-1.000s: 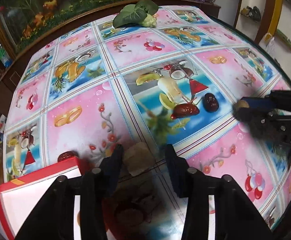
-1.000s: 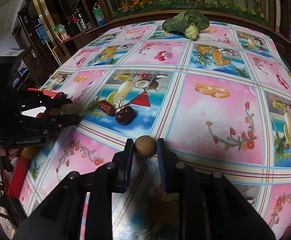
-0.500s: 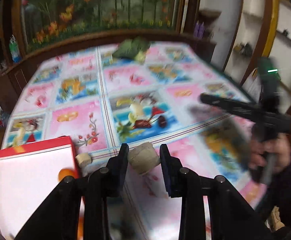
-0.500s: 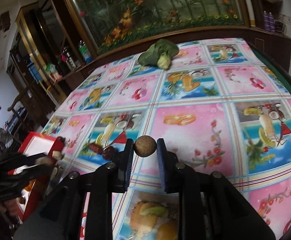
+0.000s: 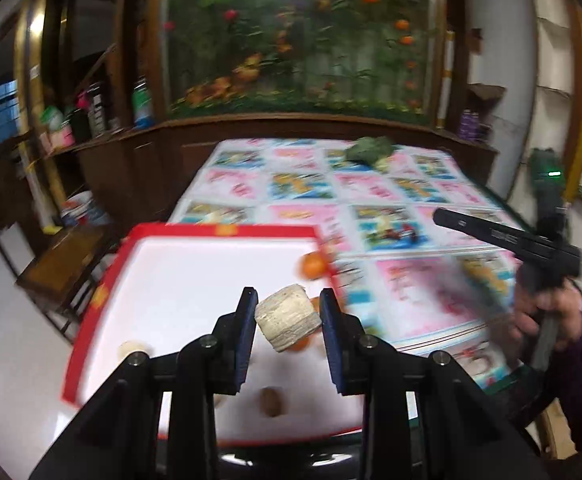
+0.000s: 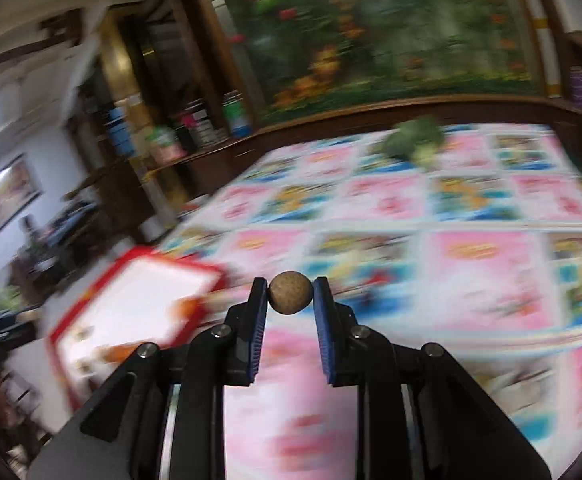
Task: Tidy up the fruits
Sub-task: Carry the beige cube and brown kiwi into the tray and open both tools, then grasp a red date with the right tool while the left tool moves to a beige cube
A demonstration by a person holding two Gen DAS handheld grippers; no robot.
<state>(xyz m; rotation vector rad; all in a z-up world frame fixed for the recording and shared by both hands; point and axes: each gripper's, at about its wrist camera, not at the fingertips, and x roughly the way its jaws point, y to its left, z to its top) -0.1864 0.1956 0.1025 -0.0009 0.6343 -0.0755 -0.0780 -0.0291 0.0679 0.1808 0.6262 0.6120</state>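
My left gripper (image 5: 289, 312) is shut on a pale beige chunk of fruit (image 5: 287, 317) and holds it in the air above the red-rimmed white tray (image 5: 195, 276). An orange (image 5: 314, 266) lies at the tray's far right corner; a small brown fruit (image 5: 272, 401) and a pale piece (image 5: 131, 349) lie nearer. My right gripper (image 6: 290, 298) is shut on a small round brown fruit (image 6: 290, 298), lifted over the fruit-print tablecloth (image 6: 431, 248). The tray (image 6: 143, 300) shows blurred at its left. From the left wrist view the right gripper (image 5: 503, 236) appears at right, held by a hand (image 5: 547, 312).
A leafy green vegetable (image 5: 371, 148) lies at the table's far edge. Dark wooden cabinets with bottles (image 5: 95, 112) stand at the left, and a flower mural (image 5: 303, 40) fills the back wall. A wooden chair (image 5: 63, 264) stands left of the tray.
Both grippers rose from the tablecloth with their fruit. The left one swung left with the beige chunk until it hung over the tray. The right one carried the round fruit up and leftward.
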